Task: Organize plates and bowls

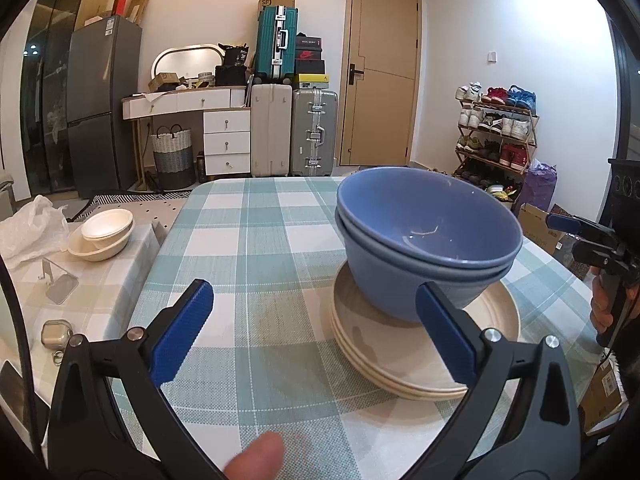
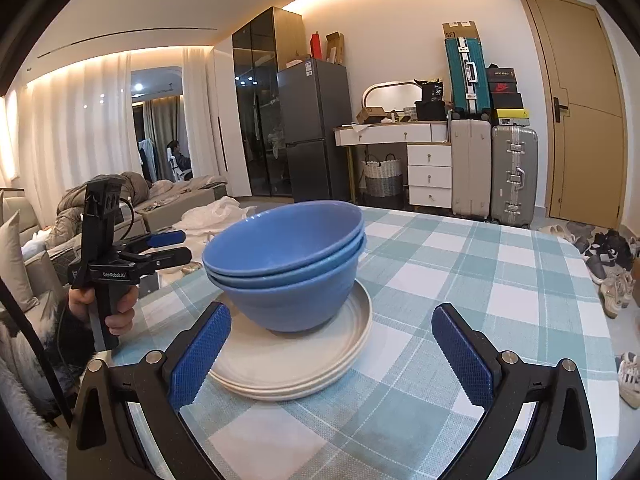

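Left gripper: jaws spread wide, nothing between the blue pads, sits at the bottom of the left wrist frame over the checked tablecloth. Its right pad overlaps the near side of the dish stack in the picture; contact can't be confirmed. A fingertip pokes in at the bottom centre.

Right gripper: also wide, empty, bottom of the right wrist frame. Its left pad sits in front of the plate rim, touching or not, can't tell.

Each tool also shows in the other's view: right gripper at the far right edge of the left wrist frame, hand on its grip, too edge-on to read the gap; left gripper at mid-left of the right wrist frame, held in a hand, fingers apart.

Stack: blue bowls nested, three rims countable in the right wrist view, sitting upright on the cream plates, which are stacked flat on the tablecloth. Right of centre in the left wrist frame, centre in the right wrist frame.

Further out, left wrist frame: two white bowls nested on a side table at mid-left, a crumpled plastic bag just beside them. Upper centre: suitcases, white drawer unit, grey fridge, tan door. Shoe rack at mid-right.
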Demonstrator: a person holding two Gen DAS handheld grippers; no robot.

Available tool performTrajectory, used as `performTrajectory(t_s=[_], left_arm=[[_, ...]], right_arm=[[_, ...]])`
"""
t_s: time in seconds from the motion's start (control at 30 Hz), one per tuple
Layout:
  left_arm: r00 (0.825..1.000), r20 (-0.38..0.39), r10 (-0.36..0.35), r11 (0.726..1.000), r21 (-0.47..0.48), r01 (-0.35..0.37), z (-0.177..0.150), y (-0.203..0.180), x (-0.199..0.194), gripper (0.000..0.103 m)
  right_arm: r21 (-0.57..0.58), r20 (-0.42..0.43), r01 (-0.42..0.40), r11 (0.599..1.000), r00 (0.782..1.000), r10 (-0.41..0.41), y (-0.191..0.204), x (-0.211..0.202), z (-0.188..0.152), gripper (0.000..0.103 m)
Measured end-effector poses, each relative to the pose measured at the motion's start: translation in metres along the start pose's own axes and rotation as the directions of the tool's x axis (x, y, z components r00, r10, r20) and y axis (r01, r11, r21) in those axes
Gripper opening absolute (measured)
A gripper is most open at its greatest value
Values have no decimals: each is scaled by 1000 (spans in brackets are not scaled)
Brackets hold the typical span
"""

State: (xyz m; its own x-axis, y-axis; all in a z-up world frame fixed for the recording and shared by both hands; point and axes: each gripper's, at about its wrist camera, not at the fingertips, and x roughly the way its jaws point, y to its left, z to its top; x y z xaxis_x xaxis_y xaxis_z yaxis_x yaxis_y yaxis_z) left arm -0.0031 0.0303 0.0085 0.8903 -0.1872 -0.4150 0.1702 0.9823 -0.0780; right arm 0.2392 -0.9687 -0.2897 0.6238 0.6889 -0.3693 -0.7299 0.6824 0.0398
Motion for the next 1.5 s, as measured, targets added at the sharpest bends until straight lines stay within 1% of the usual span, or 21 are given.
performTrajectory(t_s=[0.07,0.27,0.37,0.7,1.03,1.23,1.5], left_arm=[[1000,-1,15,1000,1,-15,-5,1,2,101],[1000,19,15,1000,24,-15,-15,1,4,101],[1000,29,0,1000,27,-1,-15,0,3,101],[999,52,5,999,33,-6,-15,-4,-2,101],[999,50,13,1000,22,-14,-14,-2,-4,101],[999,50,11,1000,27,-12,-14,-2,-4,101],[999,52,5,999,32,-7,-14,-2,-3,101]], right_arm=[[-6,-4,6,1000,1000,-6,2,-2,-5,102],[-23,-20,6,1000,1000,-6,6,1,-16,102],[-29,-24,2,1000,1000,-3,8,3,-16,102],[-19,-16,5,1000,1000,-6,6,7,-21,102],[-13,-4,9,1000,1000,-9,5,5,-22,102],[-29,-3,17,999,1000,-17,9,6,-23,102],[-23,0,8,1000,1000,-8,8,5,-23,102]])
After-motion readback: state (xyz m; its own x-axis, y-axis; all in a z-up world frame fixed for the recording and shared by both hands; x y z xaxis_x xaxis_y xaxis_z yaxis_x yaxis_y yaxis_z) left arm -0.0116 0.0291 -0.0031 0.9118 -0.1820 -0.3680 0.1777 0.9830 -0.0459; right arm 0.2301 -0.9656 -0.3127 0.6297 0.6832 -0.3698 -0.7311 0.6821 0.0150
